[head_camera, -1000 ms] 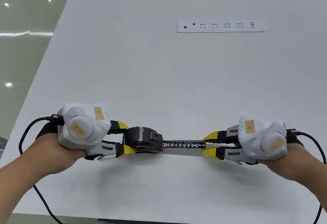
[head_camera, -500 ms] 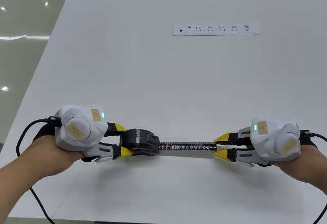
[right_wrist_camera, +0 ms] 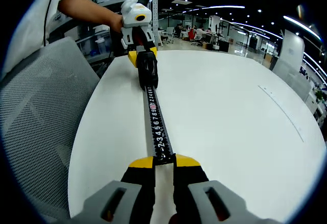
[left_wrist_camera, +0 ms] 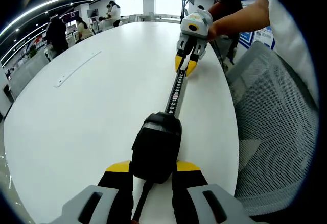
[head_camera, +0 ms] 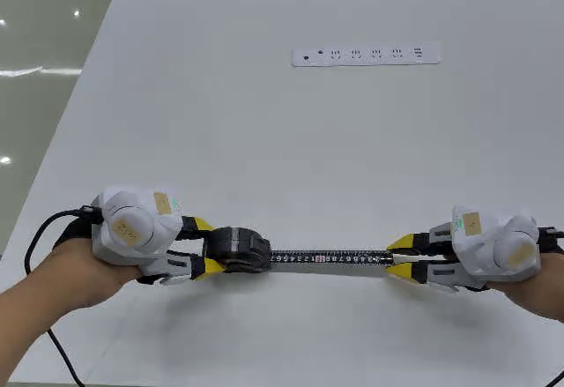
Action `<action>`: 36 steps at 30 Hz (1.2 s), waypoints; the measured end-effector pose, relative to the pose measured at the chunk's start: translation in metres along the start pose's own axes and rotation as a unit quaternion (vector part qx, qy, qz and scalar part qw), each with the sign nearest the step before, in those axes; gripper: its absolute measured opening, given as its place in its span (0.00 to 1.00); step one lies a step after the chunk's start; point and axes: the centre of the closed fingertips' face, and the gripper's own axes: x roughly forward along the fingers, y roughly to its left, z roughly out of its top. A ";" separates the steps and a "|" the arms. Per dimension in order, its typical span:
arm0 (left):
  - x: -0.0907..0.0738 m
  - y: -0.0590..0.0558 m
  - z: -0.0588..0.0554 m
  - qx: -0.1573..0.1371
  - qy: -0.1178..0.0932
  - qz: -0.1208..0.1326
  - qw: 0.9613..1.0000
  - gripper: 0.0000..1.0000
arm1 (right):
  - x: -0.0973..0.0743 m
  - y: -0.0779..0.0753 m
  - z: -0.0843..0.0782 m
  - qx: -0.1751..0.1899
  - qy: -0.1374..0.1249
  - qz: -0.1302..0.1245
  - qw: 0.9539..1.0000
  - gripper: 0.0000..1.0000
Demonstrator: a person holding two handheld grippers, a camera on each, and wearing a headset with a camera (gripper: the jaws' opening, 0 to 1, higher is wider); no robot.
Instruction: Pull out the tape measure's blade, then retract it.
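A black tape measure case (head_camera: 238, 248) (left_wrist_camera: 156, 146) rests near the table's front edge with my left gripper (head_camera: 204, 246) (left_wrist_camera: 152, 167) shut on it. Its dark blade (head_camera: 330, 256) (left_wrist_camera: 176, 90) (right_wrist_camera: 157, 126), printed with white numbers, stretches rightwards just above the table. My right gripper (head_camera: 403, 256) (right_wrist_camera: 163, 160) is shut on the blade's end hook. In the right gripper view the case (right_wrist_camera: 147, 67) and the left gripper (right_wrist_camera: 143, 52) sit at the far end of the blade. The right gripper (left_wrist_camera: 185, 65) sits at the far end in the left gripper view.
A white power strip (head_camera: 366, 54) (left_wrist_camera: 76, 69) (right_wrist_camera: 282, 113) lies flat on the white table (head_camera: 282, 140) further back. A grey mesh chair (left_wrist_camera: 265, 132) (right_wrist_camera: 36, 117) stands at the table's near side. Cables trail from both grippers. People stand far behind in the room.
My right gripper has moved to the right with the blade's end, and more blade has come out of the case. The left gripper holds the case roughly in place.
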 end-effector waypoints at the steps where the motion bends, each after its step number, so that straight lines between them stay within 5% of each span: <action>1: 0.000 0.000 0.000 0.001 0.001 0.000 1.000 0.26 | -0.002 -0.001 -0.002 0.000 0.001 -0.001 1.000 0.10; 36: 0.002 -0.001 0.001 0.007 0.006 -0.001 1.000 0.26 | -0.047 -0.012 -0.041 0.015 0.032 -0.020 0.999 0.09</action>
